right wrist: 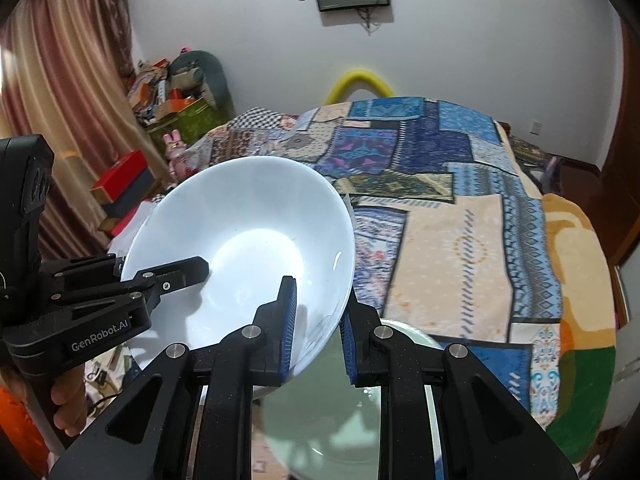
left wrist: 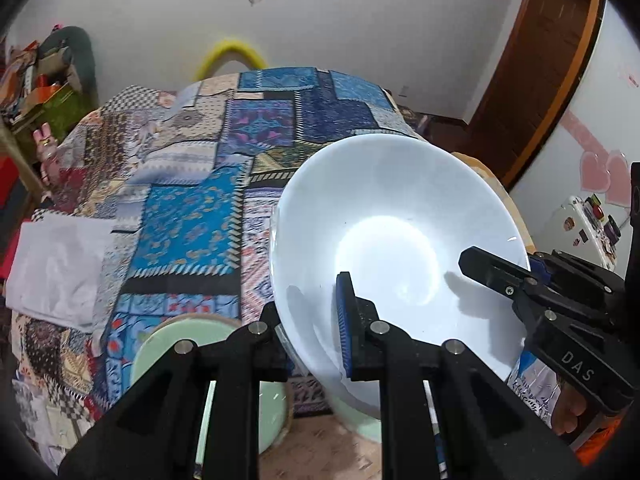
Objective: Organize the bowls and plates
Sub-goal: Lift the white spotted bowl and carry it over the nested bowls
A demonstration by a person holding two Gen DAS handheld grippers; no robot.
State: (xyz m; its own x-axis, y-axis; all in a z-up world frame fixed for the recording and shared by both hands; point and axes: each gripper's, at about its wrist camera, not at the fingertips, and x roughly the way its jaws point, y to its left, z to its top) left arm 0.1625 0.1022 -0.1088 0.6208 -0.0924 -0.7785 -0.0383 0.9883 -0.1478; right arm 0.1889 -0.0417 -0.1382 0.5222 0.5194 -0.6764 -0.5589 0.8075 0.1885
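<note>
Only two bits of text I can actually read from my end. In the left wrist view, the black plastic body of the right gripper (left wrist: 496, 276) has "DAS" in pale letters on its side. In the right wrist view, the black plastic left gripper (right wrist: 188, 270) says "GenRobot.AI" along its body. The fridge magnets are too small to make out.

**Both my grippers pinch tight**

My left gripper (left wrist: 316, 324) is closed on something, one finger inside and one outside. My right gripper (right wrist: 316, 328) pinches the same way from the other side. My two grippers sit close together, and my hands hold their handles.
</note>
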